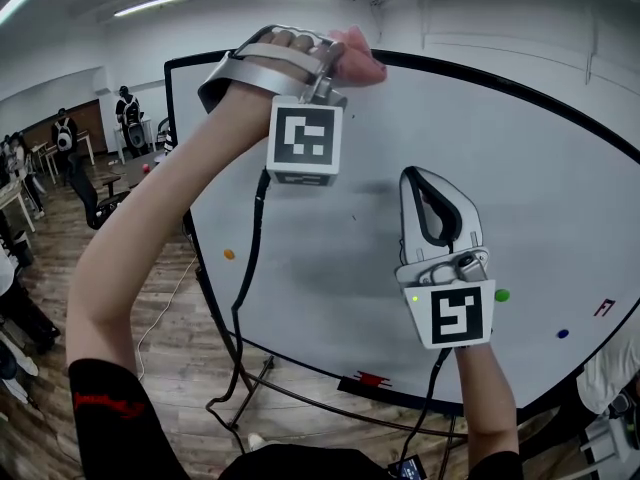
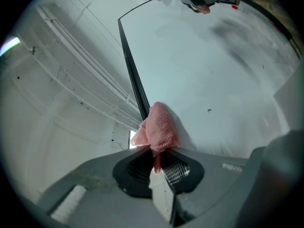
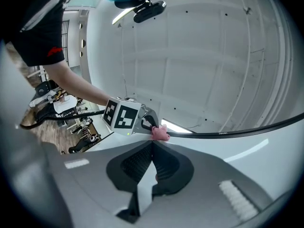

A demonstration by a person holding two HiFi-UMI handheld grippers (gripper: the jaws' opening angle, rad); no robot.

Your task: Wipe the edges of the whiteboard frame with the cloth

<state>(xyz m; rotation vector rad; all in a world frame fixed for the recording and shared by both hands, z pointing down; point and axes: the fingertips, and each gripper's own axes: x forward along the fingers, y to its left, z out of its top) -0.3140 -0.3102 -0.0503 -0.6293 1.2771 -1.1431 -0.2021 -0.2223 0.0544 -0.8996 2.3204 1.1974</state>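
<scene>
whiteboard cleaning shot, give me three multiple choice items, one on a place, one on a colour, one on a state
1. Where is the cloth?
A) on the floor
B) at the black frame along the top of the whiteboard
C) on the board's bottom tray

2. What colour is the cloth?
A) blue
B) green
C) pink

3. How is the right claw?
A) shut on the cloth
B) shut with nothing in it
C) wide open

Answers:
1 B: the left claw holds the cloth up at the frame, as the left gripper view shows.
2 C: it is pink in all three views.
3 B: in the right gripper view its jaws meet with nothing between them.
</scene>
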